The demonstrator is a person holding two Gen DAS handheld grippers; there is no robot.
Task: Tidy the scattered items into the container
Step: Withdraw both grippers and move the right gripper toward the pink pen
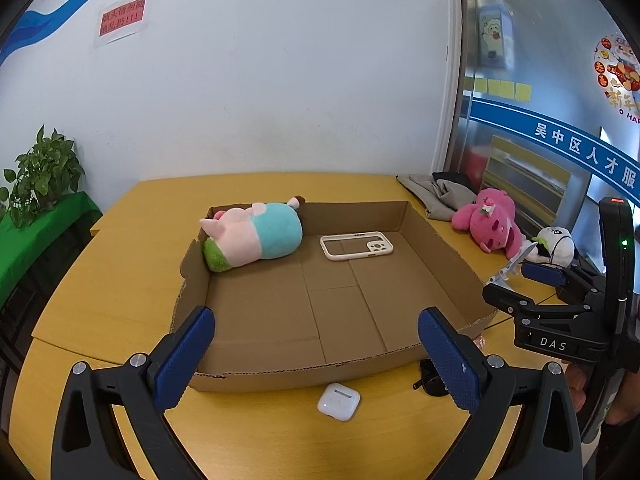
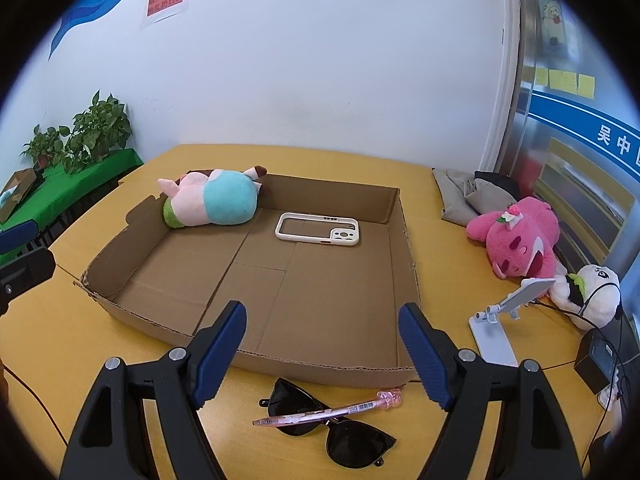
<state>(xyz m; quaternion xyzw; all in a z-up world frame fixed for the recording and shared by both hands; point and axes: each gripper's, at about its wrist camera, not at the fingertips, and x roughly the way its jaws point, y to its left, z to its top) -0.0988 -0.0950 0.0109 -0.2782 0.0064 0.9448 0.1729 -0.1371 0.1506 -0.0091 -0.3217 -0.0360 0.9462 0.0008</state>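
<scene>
A shallow cardboard box [image 1: 440,236] [image 2: 404,240] lies on the yellow table. In it are a pink-and-teal plush [image 1: 252,236] [image 2: 212,198] and a white phone case [image 1: 356,245] [image 2: 318,229]. My left gripper [image 1: 316,354] is open and empty above the box's near edge, over a white earbuds case [image 1: 339,402]. My right gripper [image 2: 322,344] is open and empty above black sunglasses [image 2: 332,420] and a pink pen [image 2: 328,412] lying in front of the box. The right gripper also shows in the left wrist view [image 1: 536,280].
To the right of the box lie a pink plush [image 2: 516,236] [image 1: 488,220], a white panda plush [image 2: 592,294], a white phone stand [image 2: 500,320], grey cloth [image 2: 464,194] and a black adapter [image 2: 600,360]. Potted plants [image 2: 92,132] stand on a green table at the left.
</scene>
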